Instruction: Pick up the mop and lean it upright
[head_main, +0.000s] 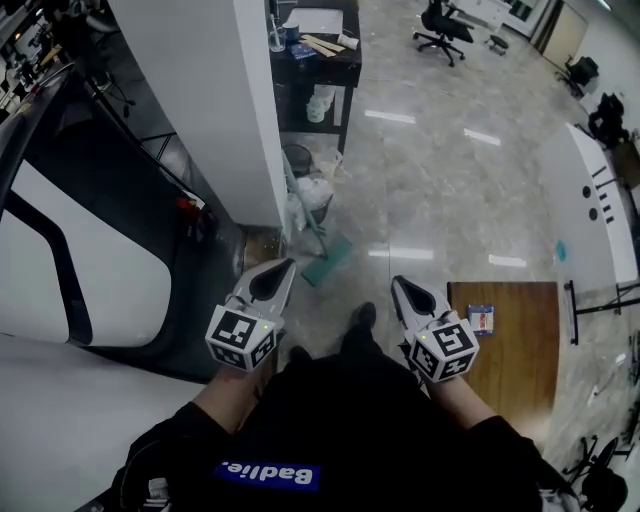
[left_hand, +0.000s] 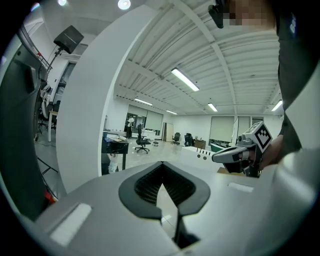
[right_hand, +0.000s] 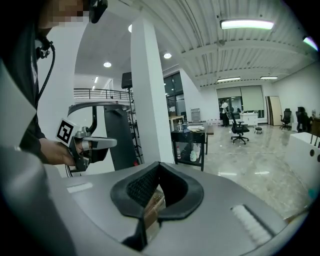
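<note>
Grey-shelled left gripper (head_main: 283, 266) and right gripper (head_main: 399, 284): I am holding both before me, jaws pressed together with nothing between, while the teal flat-headed mop (head_main: 327, 259) is sitting ahead on the glossy marble floor (head_main: 440, 190), beside the white square pillar (head_main: 200, 100).

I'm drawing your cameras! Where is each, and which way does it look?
Head view: on the head, facing steeply down at floor and mop; forearms, left gripper, right gripper show.
Left gripper view: on that gripper, looking along its shut jaws toward a chair; right gripper shows.
Right gripper view: on that gripper, facing the black table; left gripper shows.
Shared: all see the white pillar.
</note>
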